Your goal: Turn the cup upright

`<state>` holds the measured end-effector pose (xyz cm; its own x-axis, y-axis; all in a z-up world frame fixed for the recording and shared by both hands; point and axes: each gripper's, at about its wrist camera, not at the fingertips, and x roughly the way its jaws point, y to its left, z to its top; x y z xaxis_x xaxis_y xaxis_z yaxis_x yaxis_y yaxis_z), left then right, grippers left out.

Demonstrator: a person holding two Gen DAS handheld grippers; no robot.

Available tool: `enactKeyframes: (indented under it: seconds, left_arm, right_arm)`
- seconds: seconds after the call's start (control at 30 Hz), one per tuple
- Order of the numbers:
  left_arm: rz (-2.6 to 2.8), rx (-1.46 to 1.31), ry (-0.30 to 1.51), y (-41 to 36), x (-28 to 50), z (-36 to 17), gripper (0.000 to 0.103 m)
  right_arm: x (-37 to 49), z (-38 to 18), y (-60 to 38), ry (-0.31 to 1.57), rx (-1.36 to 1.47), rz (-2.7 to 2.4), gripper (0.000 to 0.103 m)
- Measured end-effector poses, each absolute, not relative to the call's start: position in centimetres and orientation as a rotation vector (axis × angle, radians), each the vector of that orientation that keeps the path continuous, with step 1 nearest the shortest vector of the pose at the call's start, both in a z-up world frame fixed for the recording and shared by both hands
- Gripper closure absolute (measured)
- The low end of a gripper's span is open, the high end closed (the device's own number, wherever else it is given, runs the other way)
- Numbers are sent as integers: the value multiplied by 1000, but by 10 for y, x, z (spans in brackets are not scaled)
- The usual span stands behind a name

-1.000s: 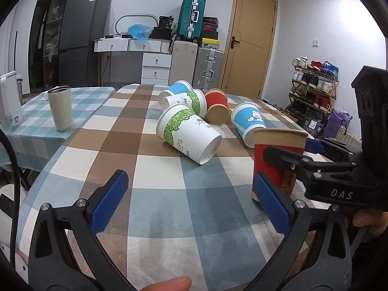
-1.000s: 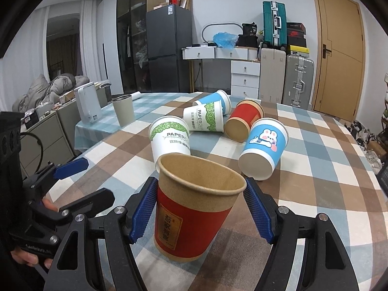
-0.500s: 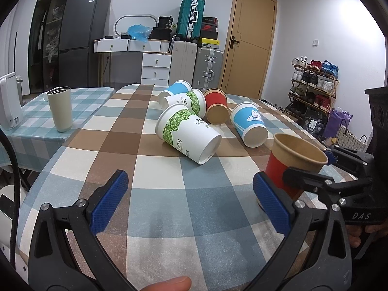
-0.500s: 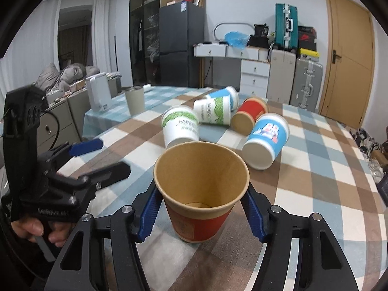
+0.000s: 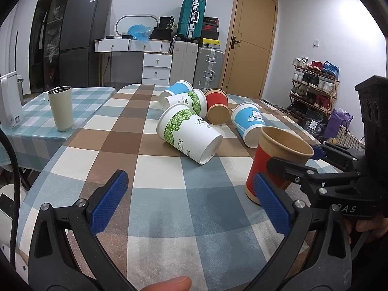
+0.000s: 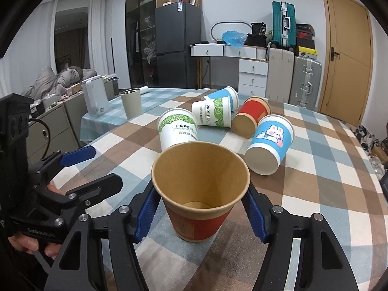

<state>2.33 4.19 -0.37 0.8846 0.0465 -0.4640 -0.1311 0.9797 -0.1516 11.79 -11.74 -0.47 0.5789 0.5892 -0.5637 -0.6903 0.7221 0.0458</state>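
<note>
The checked surface (image 6: 315, 194) is carrying everything, and the red cup (image 6: 201, 194) is sitting mouth-up on it, nearer the cameras than the five cups lying on their sides. The right tongs (image 6: 201, 214) are bracketing this red cup, blue pads at its sides; whether they are still pressing is hard to tell, so the step in hand is probably the release: spreading evenly and backing straight away without dragging the rim. The left tongs (image 5: 191, 206) are gaping wide, holding nothing. The right view is showing the cup's inside bottom; the left view is showing the red cup (image 5: 274, 167) leaning slightly, its base on the cloth.
</note>
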Motion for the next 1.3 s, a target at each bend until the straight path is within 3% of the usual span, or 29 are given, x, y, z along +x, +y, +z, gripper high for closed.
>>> enactKeyframes:
  seconds: [0.17,0.3,1.3]
  left_arm:
    - [91,-183,475,42,23,-4,0]
    - [81,-183,470,42,22,-4,0]
    - [0,-139,445,13,19,-6,0]
  right_arm:
    - [118,1,-135,563,-108,788,10]
    - [115,8,-157,515,-59,811,1]
    - [109,-1,-200,440,48,898,0]
